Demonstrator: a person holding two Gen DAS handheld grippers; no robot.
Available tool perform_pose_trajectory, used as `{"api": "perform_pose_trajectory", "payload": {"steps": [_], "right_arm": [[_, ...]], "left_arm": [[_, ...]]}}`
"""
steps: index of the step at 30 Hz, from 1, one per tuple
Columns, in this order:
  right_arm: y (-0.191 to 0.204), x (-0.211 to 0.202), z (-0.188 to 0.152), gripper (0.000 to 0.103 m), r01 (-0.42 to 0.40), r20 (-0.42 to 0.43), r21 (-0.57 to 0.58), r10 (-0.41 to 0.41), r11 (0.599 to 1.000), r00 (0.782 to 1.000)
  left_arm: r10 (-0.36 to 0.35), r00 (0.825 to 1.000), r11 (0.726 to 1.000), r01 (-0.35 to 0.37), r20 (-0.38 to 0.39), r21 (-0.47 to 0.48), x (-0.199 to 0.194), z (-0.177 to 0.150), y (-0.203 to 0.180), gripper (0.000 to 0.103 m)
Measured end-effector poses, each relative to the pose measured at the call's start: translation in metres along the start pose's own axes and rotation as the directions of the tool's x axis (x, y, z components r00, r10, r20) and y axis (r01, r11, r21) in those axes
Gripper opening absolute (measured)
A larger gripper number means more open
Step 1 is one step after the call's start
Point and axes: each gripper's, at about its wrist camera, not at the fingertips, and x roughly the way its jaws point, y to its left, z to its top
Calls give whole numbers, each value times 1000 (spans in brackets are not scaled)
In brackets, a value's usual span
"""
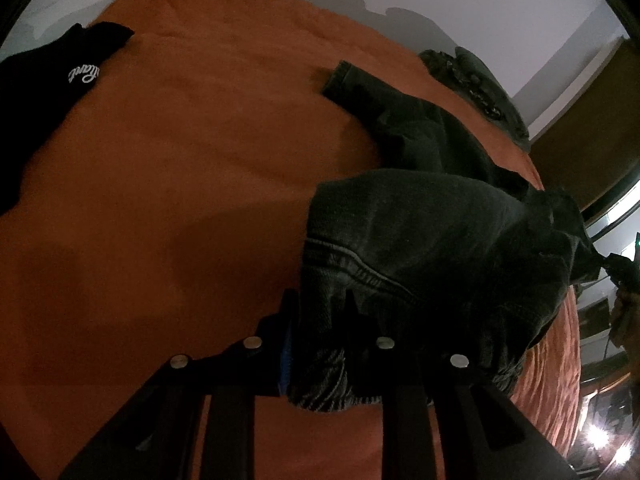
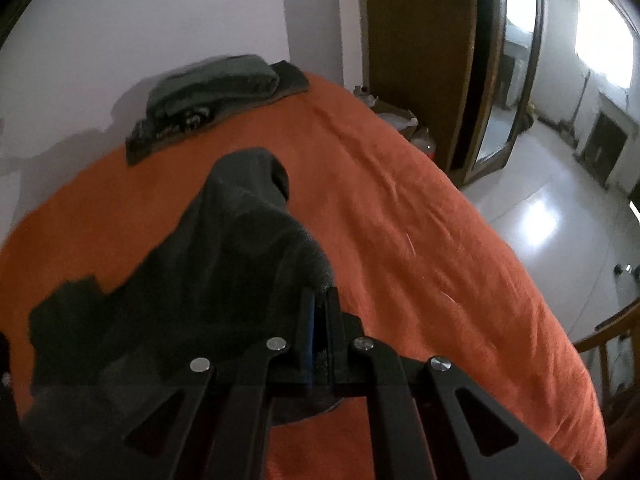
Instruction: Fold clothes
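- Left wrist view: left hand-held gripper [image 1: 320, 312] clamped narrow on the ribbed hem of a dark denim jacket [image 1: 432, 240], cloth bunched between the two fingers.
- Bulk of the jacket just ahead and to the right of that gripper, raised off the orange bed [image 1: 180, 180]; one sleeve trailing farther ahead, cuff resting on the cover.
- Far right edge: the jacket's other end drawn out toward a dark shape, likely the other gripper; too small to tell.
- Held by two points, probably to stretch the garment flat before laying it down for a fold.
- Far ahead-left: black garment with white script [image 1: 52, 92], well apart from the jacket.
- Far ahead-right: a stack of grey-green clothes [image 1: 480, 80] at the bed's edge, looking already done.

- Right wrist view: right hand-held gripper [image 2: 318, 308] closed narrow on a pinch of the same dark cloth, fabric tenting up ahead and draping down to the left.
- Grip on an edge rather than the middle, likely so the rest hangs free and shakes out.
- Well ahead: the folded grey-green stack by the wall [image 2: 200, 20].
- To the right: bare orange cover, then a wooden wardrobe [image 2: 416, 60] and pale tiled floor [image 2: 560, 220] past the bed's edge.
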Motion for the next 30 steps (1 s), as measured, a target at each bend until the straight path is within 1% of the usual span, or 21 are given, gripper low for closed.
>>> {"api": "perform_pose_trajectory", "payload": {"steps": [2,4,5,6,8,10,12,16,19,23,25,27,30], "right_arm": [[-2,1,-3,4,2,-8,5,-2,1000,1000],[-4,3,-2,8,9,-29,21,-8,1000,1000],[-3,4,-1,21,19,-30,12,-19,1000,999],[-1,3,-1,48,32,-25,-2,-32,999,999],[3,3,1,77,58,-16,-32,-58,998,998],[12,-8,0,78,50,31,-76,-48,996,998],[22,-16,0,78,24,60,-118,-17,993,998],[50,-28,2,78,-38,90,-199,57,979,994],[73,-30,4,78,-90,86,-227,112,970,990],[114,-24,10,78,-177,47,-245,194,953,980],[143,-20,15,78,-231,16,-255,243,939,970],[178,-18,18,78,-295,-20,-276,301,915,953],[240,-12,19,78,-390,-89,-325,382,862,920]], "left_arm": [[4,1000,1000,-4,-3,-4,2,-1,1,26],[8,1000,1000,-8,-6,-7,5,-1,2,26],[9,1000,1000,-9,-8,-8,6,-1,3,26],[11,1000,1000,-11,-9,-9,6,-1,4,27],[10,1000,1000,-11,-16,-16,7,-2,5,29],[6,1000,1000,-7,-27,-27,9,-3,6,34],[8,999,1000,-9,-34,-29,12,-5,6,35],[16,999,1000,-17,-38,-24,15,-6,5,36],[18,999,1000,-19,-38,-22,16,-6,5,36],[13,999,1000,-14,-42,-25,18,-8,7,38],[11,999,1000,-13,-49,-23,21,-9,7,41],[9,998,1000,-10,-63,-13,25,-10,6,42],[6,998,1000,-6,-65,-7,29,-10,8,43]]}}
